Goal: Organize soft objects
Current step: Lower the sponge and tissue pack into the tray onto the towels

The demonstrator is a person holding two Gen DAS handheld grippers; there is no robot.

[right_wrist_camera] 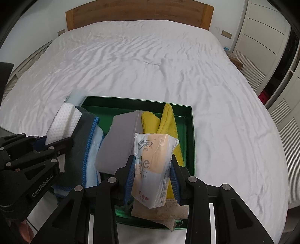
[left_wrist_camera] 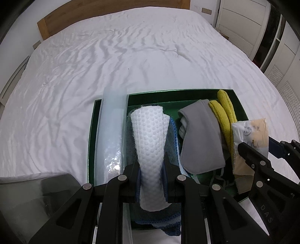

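Note:
A green tray [left_wrist_camera: 150, 94] [right_wrist_camera: 190, 131] sits on the white bed. My left gripper [left_wrist_camera: 151, 165] is shut on a white dotted cloth [left_wrist_camera: 148, 142], held over the tray's left side above a blue-edged towel [left_wrist_camera: 173, 131]. My right gripper [right_wrist_camera: 152, 165] is shut on a tissue pack [right_wrist_camera: 155, 161], over the tray's right side. The left gripper [right_wrist_camera: 61, 144] and its white cloth [right_wrist_camera: 61, 122] show at the left of the right wrist view. A grey cloth [left_wrist_camera: 202, 138] [right_wrist_camera: 120, 142] and a yellow cloth [left_wrist_camera: 224, 112] [right_wrist_camera: 166, 122] lie in the tray. A beige cloth [right_wrist_camera: 161, 210] lies under the pack.
A translucent plastic sheet [left_wrist_camera: 111, 135] stands along the tray's left wall. The wrinkled white bed sheet [left_wrist_camera: 112, 56] stretches to a wooden headboard [right_wrist_camera: 138, 13]. White wardrobe doors [right_wrist_camera: 262, 37] stand at the right.

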